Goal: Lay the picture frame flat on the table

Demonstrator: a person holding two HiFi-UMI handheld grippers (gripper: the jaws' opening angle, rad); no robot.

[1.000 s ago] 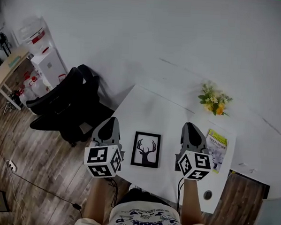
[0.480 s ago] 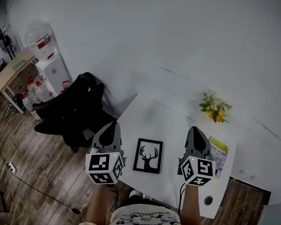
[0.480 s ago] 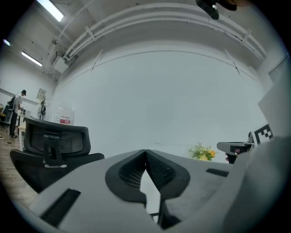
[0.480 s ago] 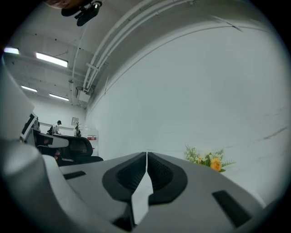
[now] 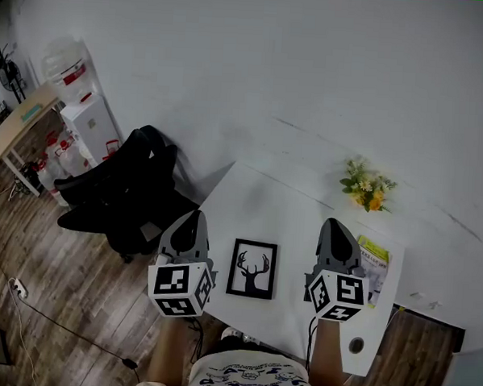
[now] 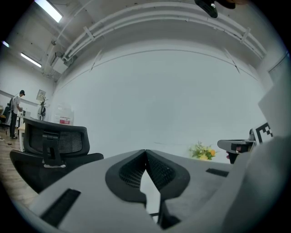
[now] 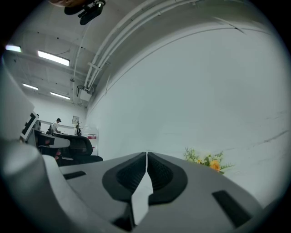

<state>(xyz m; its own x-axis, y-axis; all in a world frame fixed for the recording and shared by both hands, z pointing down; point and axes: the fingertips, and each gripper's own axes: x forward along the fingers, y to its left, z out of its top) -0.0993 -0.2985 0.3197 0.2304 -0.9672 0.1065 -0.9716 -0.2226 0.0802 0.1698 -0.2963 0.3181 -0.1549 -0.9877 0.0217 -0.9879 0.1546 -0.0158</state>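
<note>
A black picture frame with a deer-head silhouette lies flat on the white table, near its front edge. My left gripper hovers to the frame's left, over the table's left edge, shut with nothing between its jaws. To the frame's right my right gripper is held the same way, shut and empty. Both point away from me toward the wall, apart from the frame. In the left gripper view the left gripper's tips meet; in the right gripper view the right gripper is likewise closed.
A small bunch of yellow flowers stands at the table's far right by the wall. A booklet lies at the right edge. A black office chair sits left of the table. A water dispenser and a desk stand further left.
Both grippers have risen slightly, still on either side of the frame. The frame has stayed flat where it lies.
</note>
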